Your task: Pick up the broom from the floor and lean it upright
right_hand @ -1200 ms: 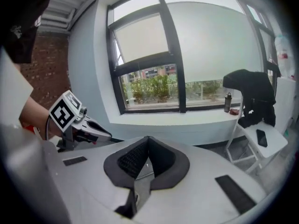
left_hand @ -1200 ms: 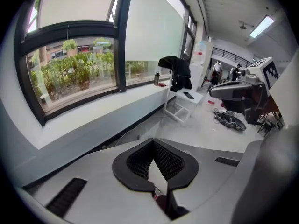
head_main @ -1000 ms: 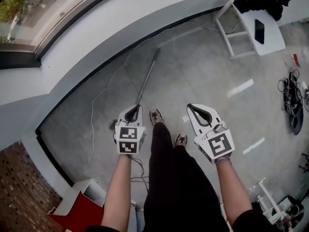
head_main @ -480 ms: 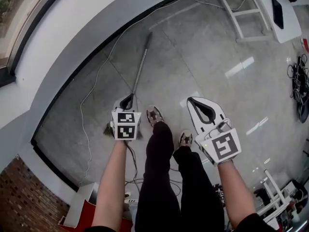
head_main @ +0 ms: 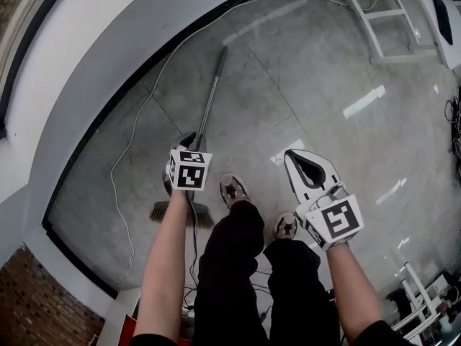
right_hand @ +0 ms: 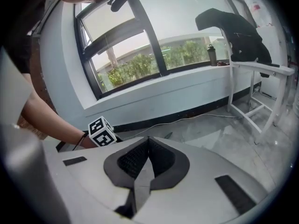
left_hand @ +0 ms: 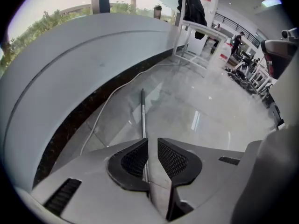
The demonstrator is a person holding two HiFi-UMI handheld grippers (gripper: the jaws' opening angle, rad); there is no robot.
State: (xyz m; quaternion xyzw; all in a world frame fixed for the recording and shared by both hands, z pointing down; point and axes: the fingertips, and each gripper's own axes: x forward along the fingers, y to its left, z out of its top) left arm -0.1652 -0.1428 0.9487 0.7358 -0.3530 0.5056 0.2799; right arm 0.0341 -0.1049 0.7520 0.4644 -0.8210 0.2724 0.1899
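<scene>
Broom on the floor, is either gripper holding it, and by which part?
Nothing held. Left gripper jaws have just been opening, broom handle showing in the gap, unpressed; right gripper shut, empty.

The broom lies flat on the grey floor, slim metal handle pointing toward the curved wall, dark bristles nearest

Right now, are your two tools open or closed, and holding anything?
Left tool: open, just been opening; broom handle shows in the gap, not gripped.
Right tool: closed, empty.
</scene>
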